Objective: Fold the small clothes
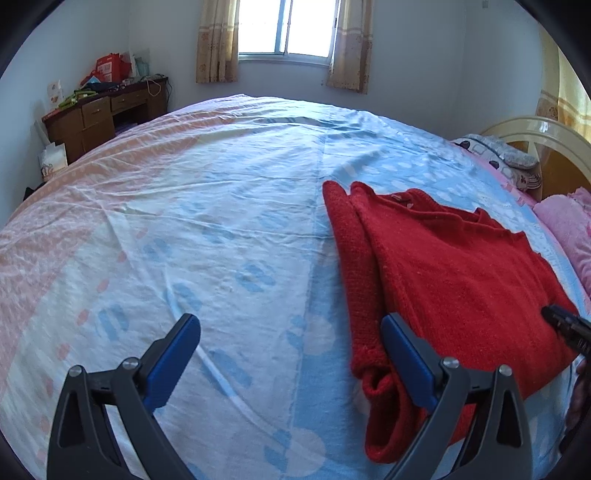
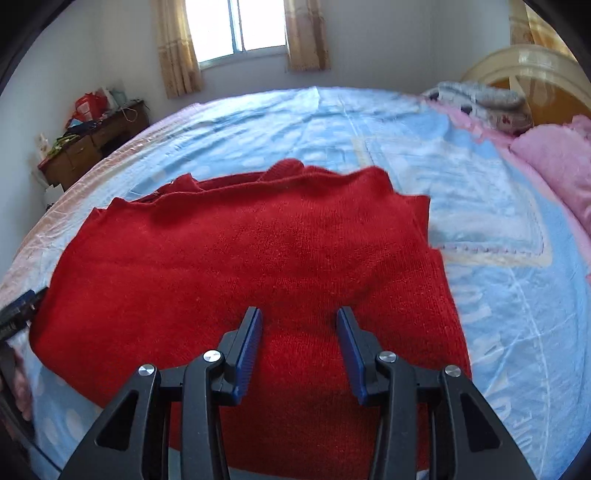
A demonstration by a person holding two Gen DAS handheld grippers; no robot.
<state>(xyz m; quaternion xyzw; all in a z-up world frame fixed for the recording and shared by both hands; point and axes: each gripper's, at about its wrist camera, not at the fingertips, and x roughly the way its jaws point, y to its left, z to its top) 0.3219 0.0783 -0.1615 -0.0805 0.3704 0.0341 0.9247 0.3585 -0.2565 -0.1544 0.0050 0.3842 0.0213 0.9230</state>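
Note:
A red knit sweater (image 1: 454, 269) lies partly folded on the bed, its sides turned in and one sleeve running down its left edge. It fills the middle of the right wrist view (image 2: 251, 266). My left gripper (image 1: 290, 325) is open and empty above the sheet, just left of the sweater; its right finger (image 1: 402, 354) is over the sleeve's cuff. My right gripper (image 2: 299, 317) is open and empty, hovering over the sweater's near part. Its tip shows at the right edge of the left wrist view (image 1: 561, 321).
The bed sheet (image 1: 207, 229) is blue, white and pink. Pink pillows (image 2: 554, 166) and a cream headboard (image 2: 524, 62) are at the right. A cluttered wooden desk (image 1: 103, 110) stands by the far left wall, under a curtained window (image 1: 284, 29).

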